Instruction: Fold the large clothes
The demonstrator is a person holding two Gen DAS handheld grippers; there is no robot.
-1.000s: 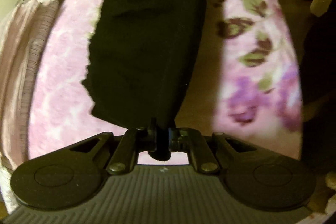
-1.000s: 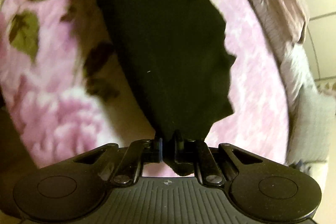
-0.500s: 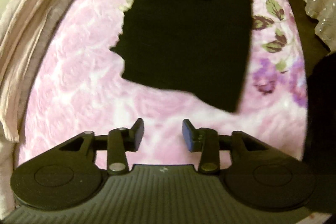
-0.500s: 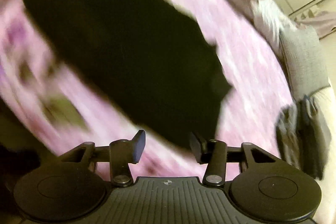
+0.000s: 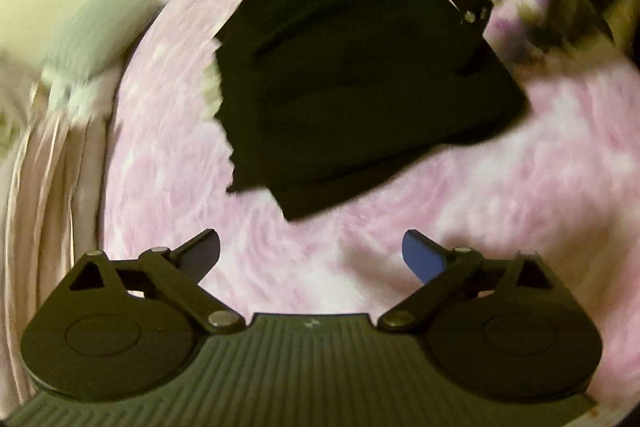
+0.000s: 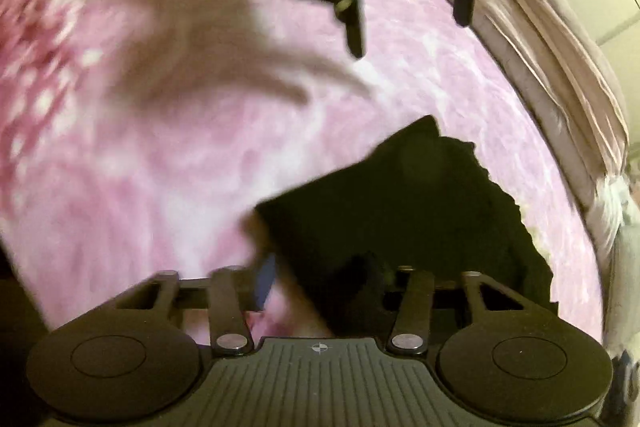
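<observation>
A black garment (image 5: 360,79) lies folded in layers on the pink floral blanket (image 5: 520,207). My left gripper (image 5: 316,251) hovers short of its near corner. Its jaws are opening wide, with only blanket between them. At the garment's far right edge my right gripper (image 5: 468,7) points down at the cloth. In the right wrist view a corner of the black garment (image 6: 420,207) lies between the closing jaws of the right gripper (image 6: 328,283). Its left pad still stands clear of the cloth, and the dark cloth hides the right pad. The left gripper (image 6: 408,23) hangs open at the top.
A pinkish striped sheet (image 5: 52,187) bunches along the blanket's left side, with a grey-white pillow (image 5: 92,27) beyond it. In the right wrist view the same sheet (image 6: 560,39) runs along the right edge. A gripper's shadow (image 6: 200,27) falls across the blanket.
A second ago both grippers were shut on the hanging black garment. Both have let go and it lies folded. The left backed off and opened wide; the right swung round to a corner.
</observation>
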